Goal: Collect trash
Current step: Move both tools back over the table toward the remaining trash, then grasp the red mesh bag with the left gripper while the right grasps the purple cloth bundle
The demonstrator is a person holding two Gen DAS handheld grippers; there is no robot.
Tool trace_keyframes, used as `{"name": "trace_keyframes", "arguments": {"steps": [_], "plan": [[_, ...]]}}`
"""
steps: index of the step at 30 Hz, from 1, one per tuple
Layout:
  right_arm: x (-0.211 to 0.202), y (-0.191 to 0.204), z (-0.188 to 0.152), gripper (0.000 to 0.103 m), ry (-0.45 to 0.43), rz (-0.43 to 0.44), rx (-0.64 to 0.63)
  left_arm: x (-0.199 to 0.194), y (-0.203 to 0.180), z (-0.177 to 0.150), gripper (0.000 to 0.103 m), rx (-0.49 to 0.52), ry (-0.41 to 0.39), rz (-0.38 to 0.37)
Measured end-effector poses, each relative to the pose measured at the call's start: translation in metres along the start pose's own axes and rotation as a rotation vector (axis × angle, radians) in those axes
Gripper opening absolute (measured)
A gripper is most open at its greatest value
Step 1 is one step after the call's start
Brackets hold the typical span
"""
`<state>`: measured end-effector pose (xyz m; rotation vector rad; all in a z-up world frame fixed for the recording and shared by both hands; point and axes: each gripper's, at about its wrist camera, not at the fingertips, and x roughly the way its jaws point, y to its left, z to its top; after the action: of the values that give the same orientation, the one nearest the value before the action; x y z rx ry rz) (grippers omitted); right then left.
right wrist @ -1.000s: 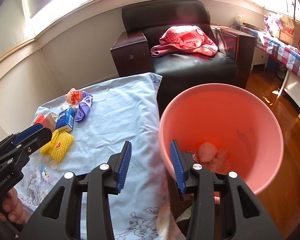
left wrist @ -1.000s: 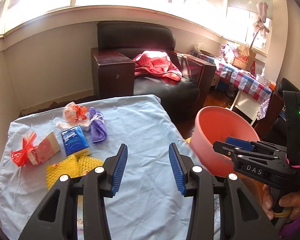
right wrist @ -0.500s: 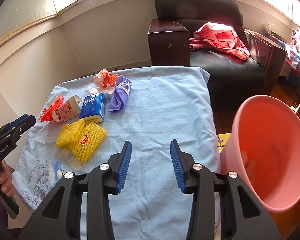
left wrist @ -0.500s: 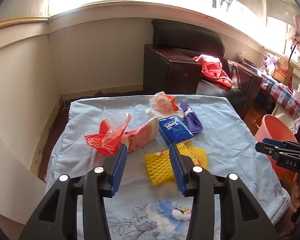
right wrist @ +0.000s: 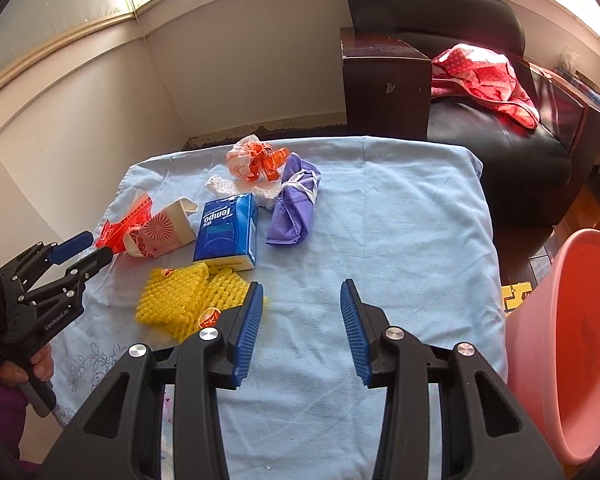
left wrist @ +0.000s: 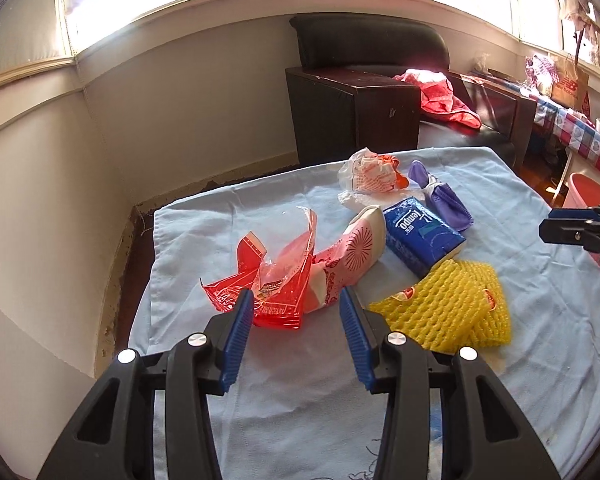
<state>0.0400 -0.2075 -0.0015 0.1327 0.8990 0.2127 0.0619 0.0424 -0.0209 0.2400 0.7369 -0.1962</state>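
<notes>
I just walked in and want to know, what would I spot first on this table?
Probably the bright yellow foam net, lying near the front of the light blue cloth. Behind it sit a blue tissue pack and a crinkly red plastic wrapper, toward which the open left gripper points. A big pink bucket stands beside the table, right.

Pink bucket (right wrist: 572, 344) cut off at right edge; yellow foam net (right wrist: 180, 300) partly behind fingers.

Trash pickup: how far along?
Done: nothing the current views confirm; the bin's inside is barely shown. In hand: nothing; both grippers are open, the left gripper aimed at the red wrapper. Left on the cloth: wrapper, carton, tissue pack, yellow netting, purple rag, orange bag.
</notes>
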Motion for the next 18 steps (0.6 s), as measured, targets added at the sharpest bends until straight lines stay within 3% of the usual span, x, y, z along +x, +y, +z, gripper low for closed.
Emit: {"name": "trace_keyframes", "arguments": {"steps": [2, 4, 8, 18], "plan": [[0.006, 0.002, 0.005, 0.041, 0.005, 0.010, 0.001, 0.007, 0.002, -0.003, 0.041, 0.004, 0.010, 0.005], [0.012, 0.003, 0.009, 0.041, 0.011, 0.023, 0.008, 0.012, 0.004, -0.005, 0.021, 0.005, 0.016, 0.009], [0.025, 0.006, 0.017, 0.041, 0.024, 0.034, 0.006, 0.017, 0.008, -0.010, 0.006, -0.017, 0.021, 0.010], [0.056, 0.010, 0.040, 0.041, 0.041, 0.052, 0.027, -0.008, 0.027, -0.007, 0.002, -0.172, -0.031, -0.036]]}}
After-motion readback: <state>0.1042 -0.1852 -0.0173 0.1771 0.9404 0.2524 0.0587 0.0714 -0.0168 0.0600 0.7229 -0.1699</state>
